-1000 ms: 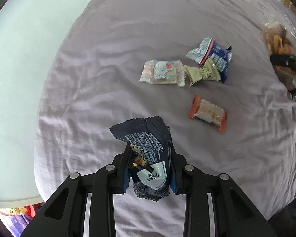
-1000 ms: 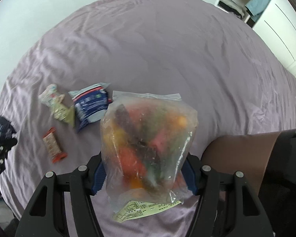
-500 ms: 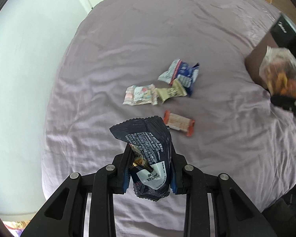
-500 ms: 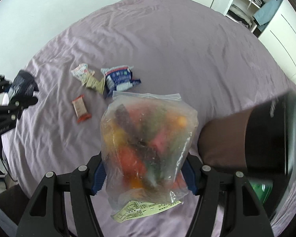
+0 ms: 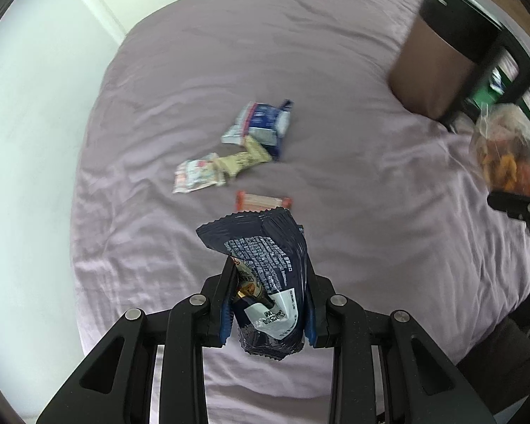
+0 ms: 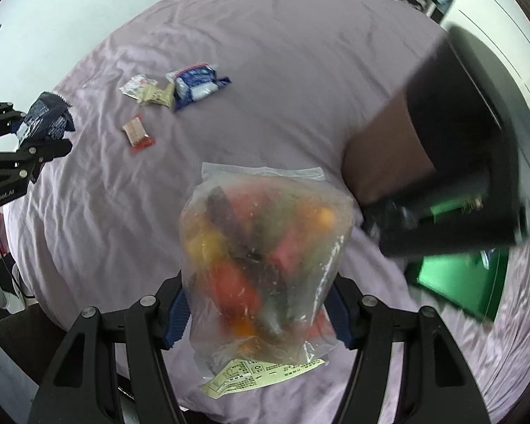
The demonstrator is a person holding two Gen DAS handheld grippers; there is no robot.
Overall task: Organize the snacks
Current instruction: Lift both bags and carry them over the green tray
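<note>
The left gripper point(image 5: 266, 312) has its fingers clamped narrow on a dark blue snack packet point(image 5: 265, 275), standing upright. The right gripper point(image 6: 258, 309) holds a clear bag of mixed snacks point(image 6: 261, 247), fingers set wide around it. The black bin point(image 6: 477, 190) lies to the right on the bed point(image 6: 265, 53), nearer the right hand. Four loose packets lie far left.

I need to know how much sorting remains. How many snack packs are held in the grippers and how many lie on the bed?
Held in grippers: 2 (dark blue packet, clear bag)
Lying on the bed: 4
Total: 6
</note>
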